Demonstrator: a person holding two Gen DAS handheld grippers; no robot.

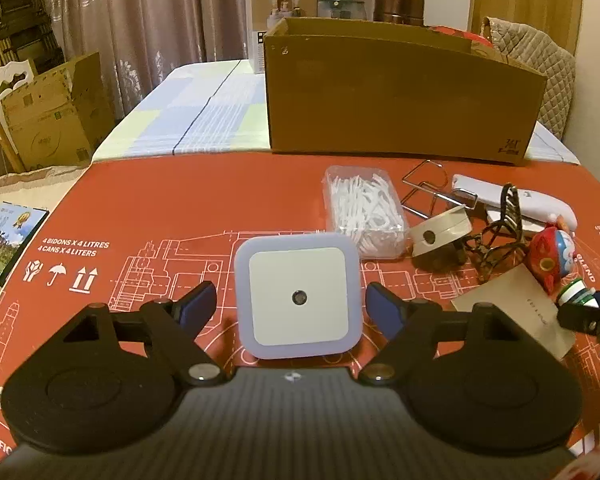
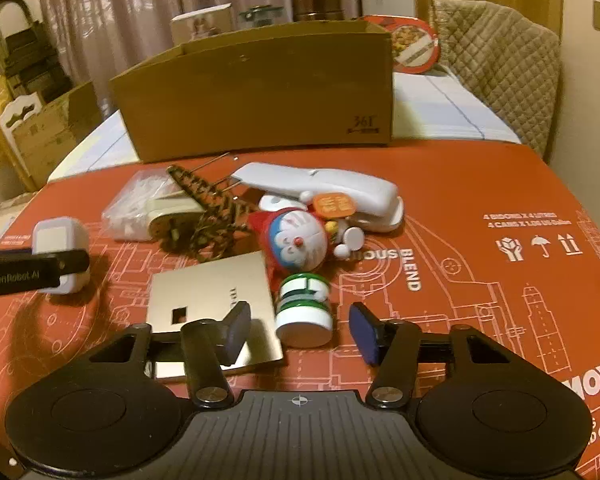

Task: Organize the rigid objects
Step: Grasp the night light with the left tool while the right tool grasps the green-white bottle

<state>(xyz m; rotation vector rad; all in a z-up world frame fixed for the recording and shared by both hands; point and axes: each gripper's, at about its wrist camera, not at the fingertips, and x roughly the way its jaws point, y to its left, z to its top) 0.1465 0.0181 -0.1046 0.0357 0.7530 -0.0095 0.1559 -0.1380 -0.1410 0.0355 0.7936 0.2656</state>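
Nearest in the left wrist view: left gripper (image 1: 291, 308) spread wide around the square night light (image 1: 297, 296), blue pads (image 1: 198, 305) clear of both its sides, nothing gripped yet. Nearest in the right wrist view: right gripper (image 2: 298, 330) partly open around the green-and-white striped base (image 2: 305, 307) of the cartoon cat figurine (image 2: 298, 242), a gap showing on each side, no hold yet.

Landmark: the brown cardboard box (image 1: 396, 92), open-topped, standing beyond the red printed cardboard sheet (image 1: 180, 200). In front of the box, all loose on the sheet:
- night light, nearest the camera, well short of the box and to the left of the pile;
- clear plastic tub of white picks (image 1: 362, 212), in front of the box's left half;
- wire stand (image 1: 424, 188) and white handheld device (image 1: 512, 198), just in front of the box;
- round white plug adapter (image 1: 440, 236), tangled dark hair claw (image 1: 496, 232) and beige square plate (image 2: 214, 292), nearer than those;
- figurine lying against the white device, in front of the box's right end.

Inside of the box hidden from both views; contents impossible to tell. Judged from the layout: organizing barely begun, every visible item outside the box, two pickups being set up, both grasps and the whole pile still to do.
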